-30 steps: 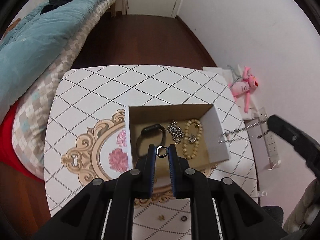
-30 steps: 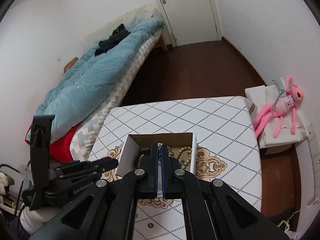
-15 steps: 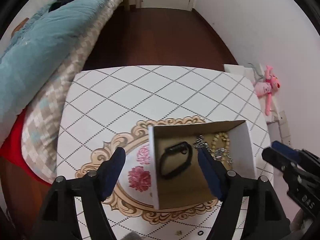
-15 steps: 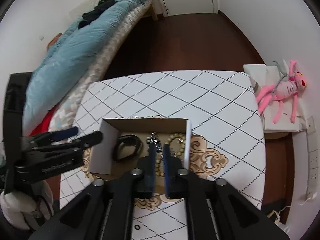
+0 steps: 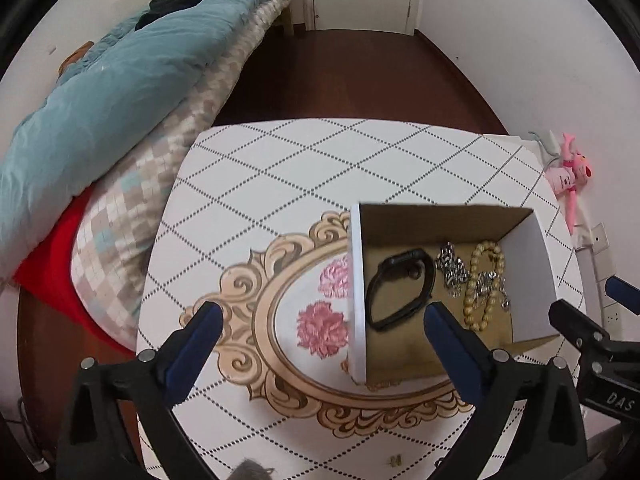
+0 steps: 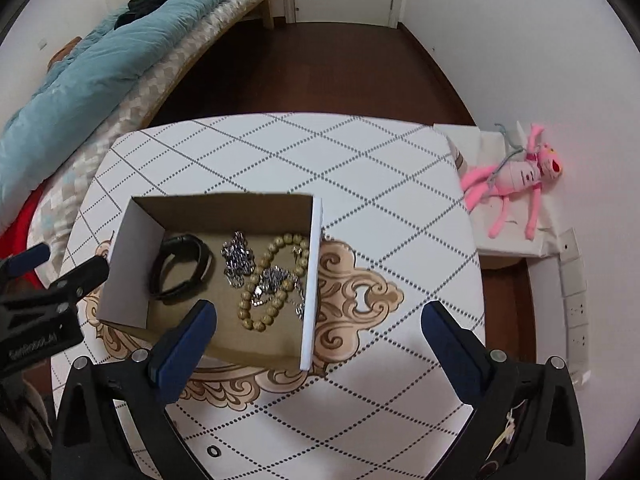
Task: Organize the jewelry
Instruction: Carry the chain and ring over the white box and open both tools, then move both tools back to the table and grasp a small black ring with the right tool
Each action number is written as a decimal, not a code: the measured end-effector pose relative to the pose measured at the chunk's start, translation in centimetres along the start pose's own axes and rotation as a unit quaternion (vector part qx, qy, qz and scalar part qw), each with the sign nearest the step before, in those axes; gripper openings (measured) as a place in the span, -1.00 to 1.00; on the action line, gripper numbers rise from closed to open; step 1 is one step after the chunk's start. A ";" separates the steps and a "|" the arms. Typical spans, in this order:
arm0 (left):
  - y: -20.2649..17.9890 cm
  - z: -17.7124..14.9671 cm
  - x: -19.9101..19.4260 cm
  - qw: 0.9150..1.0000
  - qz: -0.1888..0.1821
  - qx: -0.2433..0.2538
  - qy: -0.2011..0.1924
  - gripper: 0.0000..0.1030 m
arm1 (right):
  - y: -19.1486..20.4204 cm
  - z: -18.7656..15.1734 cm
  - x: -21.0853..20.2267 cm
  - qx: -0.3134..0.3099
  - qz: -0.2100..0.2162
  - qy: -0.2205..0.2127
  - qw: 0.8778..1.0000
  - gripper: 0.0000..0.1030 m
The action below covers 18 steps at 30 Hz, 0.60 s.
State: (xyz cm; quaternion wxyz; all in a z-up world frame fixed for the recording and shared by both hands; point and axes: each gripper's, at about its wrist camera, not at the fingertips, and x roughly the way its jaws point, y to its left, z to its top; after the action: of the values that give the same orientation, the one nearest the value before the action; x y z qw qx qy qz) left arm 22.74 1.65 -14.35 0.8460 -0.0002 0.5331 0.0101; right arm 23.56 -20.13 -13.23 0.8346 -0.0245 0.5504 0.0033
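Note:
An open cardboard box [image 5: 357,280] [image 6: 311,280] stands on the patterned table. In it lie a black bracelet [image 5: 400,290] [image 6: 182,266], a silver chain [image 5: 452,268] [image 6: 238,258], a beige bead bracelet [image 5: 484,284] [image 6: 276,280] and a second silver chain [image 6: 272,282] across the beads. My left gripper [image 5: 322,320] is open and empty, above the box's left wall. My right gripper [image 6: 320,316] is open and empty, above the box's right wall. A small black ring [image 6: 213,450] and a small gold piece [image 5: 395,460] lie on the table near its front edge.
The table [image 5: 320,168] [image 6: 380,184] is white with dotted diamonds and a gold floral medallion. A bed with a teal duvet [image 5: 112,92] is to the left. A pink plush toy [image 6: 516,176] lies on a white box at the right, by the wall.
Both grippers have opened and pulled back. The left let go of a small ring, the right of a silver chain that now lies on the beads in the box.

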 end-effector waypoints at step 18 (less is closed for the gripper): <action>-0.1 -2.4 -6.0 0.998 -0.005 -0.018 -0.053 0.99 | -0.6 -2.6 -5.6 0.022 -0.030 -0.066 0.997 1.00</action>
State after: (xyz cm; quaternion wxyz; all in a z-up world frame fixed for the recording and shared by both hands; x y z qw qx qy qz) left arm 18.01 1.40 -9.94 0.8731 -0.0175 0.4870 0.0151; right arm 18.96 -20.72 -9.07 0.8694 -0.0224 0.4926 -0.0323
